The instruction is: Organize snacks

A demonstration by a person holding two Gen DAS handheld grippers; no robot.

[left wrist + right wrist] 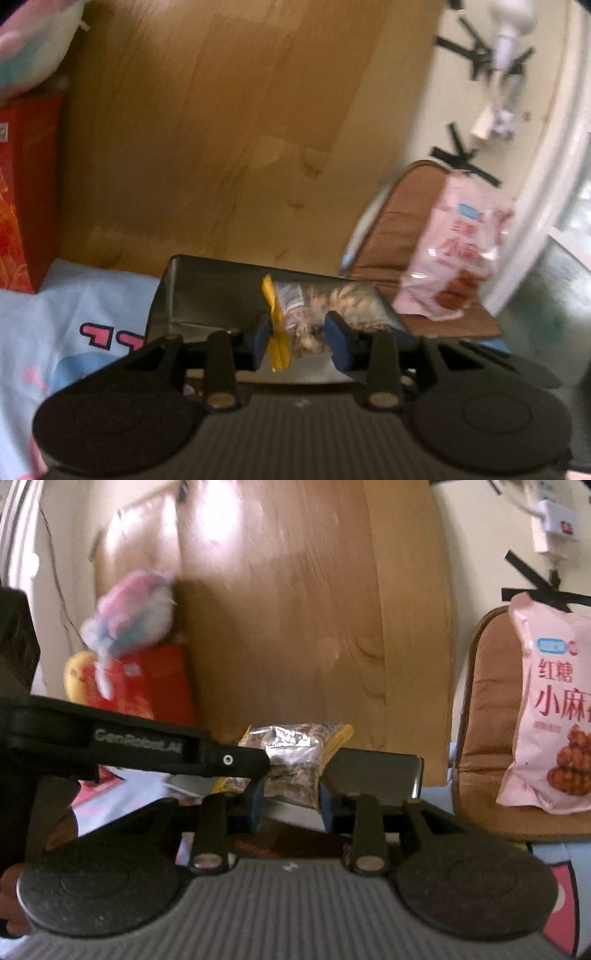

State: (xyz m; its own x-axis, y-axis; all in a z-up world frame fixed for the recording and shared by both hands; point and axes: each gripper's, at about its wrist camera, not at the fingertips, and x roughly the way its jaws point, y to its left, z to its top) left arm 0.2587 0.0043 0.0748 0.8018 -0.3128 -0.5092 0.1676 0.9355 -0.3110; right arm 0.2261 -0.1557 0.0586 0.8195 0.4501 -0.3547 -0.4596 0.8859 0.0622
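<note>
A clear snack bag (303, 317) with yellow sealed edges, filled with pale brown pieces, hangs over an open grey metal tin (207, 295). My left gripper (301, 341) has its blue pads against the bag's near end, the left pad on the yellow edge. In the right wrist view the same bag (291, 771) sits between the pads of my right gripper (290, 801), which touch its sides. One finger (221, 757) of the left gripper reaches in from the left to the bag. The tin (373, 775) shows just behind.
A pink snack bag (550, 709) leans on a brown chair cushion (487, 738) at the right. A red box (26, 192) and a plush toy (129, 613) stand at the left against a wooden panel (221, 129). A light blue printed sheet (74, 314) lies underneath.
</note>
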